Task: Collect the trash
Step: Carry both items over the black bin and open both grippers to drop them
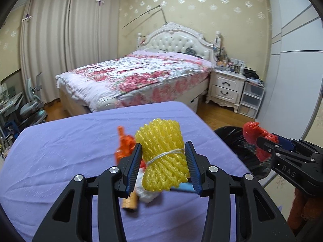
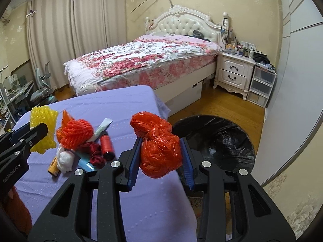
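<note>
Bedroom: foam net (image 1: 163,157) between jaws

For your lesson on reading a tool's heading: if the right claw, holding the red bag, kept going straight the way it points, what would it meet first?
Probably the bin lined with a black bag, which lies just ahead and below the right claw and its red bag. Depth is uncertain; it might pass over the rim towards the wooden floor.

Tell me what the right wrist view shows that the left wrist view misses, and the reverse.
Only the right wrist view shows the red thread spool and dark red curly ribbon clearly. Only the left wrist view shows the white string around the yellow foam net roll. Both show that roll in the left hand-held gripper, the knotted red plastic bag in the right hand-held gripper, and the black-lined bin.
</note>
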Motion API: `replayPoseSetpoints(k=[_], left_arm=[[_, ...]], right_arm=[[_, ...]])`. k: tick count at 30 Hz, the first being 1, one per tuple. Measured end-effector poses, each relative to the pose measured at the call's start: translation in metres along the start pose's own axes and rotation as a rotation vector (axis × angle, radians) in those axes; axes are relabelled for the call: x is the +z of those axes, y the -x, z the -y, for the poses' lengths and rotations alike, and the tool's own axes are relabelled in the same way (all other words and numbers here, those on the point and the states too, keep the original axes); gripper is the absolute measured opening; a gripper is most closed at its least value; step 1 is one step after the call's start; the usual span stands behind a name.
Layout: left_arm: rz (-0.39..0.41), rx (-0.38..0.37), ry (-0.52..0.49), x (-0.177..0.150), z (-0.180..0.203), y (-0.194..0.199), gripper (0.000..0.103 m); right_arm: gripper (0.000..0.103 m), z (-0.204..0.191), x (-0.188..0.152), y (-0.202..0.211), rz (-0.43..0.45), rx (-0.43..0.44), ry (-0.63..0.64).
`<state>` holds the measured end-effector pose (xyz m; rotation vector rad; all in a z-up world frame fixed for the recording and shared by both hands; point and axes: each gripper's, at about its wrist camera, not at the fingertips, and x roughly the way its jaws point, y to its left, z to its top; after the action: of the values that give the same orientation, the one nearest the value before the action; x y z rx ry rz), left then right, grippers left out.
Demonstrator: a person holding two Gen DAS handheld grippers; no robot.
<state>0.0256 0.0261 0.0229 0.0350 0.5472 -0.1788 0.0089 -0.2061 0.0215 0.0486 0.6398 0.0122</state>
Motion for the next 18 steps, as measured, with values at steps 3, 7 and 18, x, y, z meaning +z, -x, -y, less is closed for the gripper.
replayPoseSetpoints(k=[3,7,18], left_arm=[[0.007,-0.031,-0.022,0.007,0.020,-0.014,0.044],[0.001,-0.064,-0.043,0.015,0.043,-0.039,0.044],[-0.059,-0.125,-0.114,0.024,0.099,-0.105,0.044]], right_arm=[[0.037,0.019,0.004,-0.008,0.010,-0.043,-0.022],[0.037,0.042,0.009,-0.021,0.016,-0.075,-0.060],[0.037,0.100,0.009,-0.062,-0.012,-0.148,-0.155]])
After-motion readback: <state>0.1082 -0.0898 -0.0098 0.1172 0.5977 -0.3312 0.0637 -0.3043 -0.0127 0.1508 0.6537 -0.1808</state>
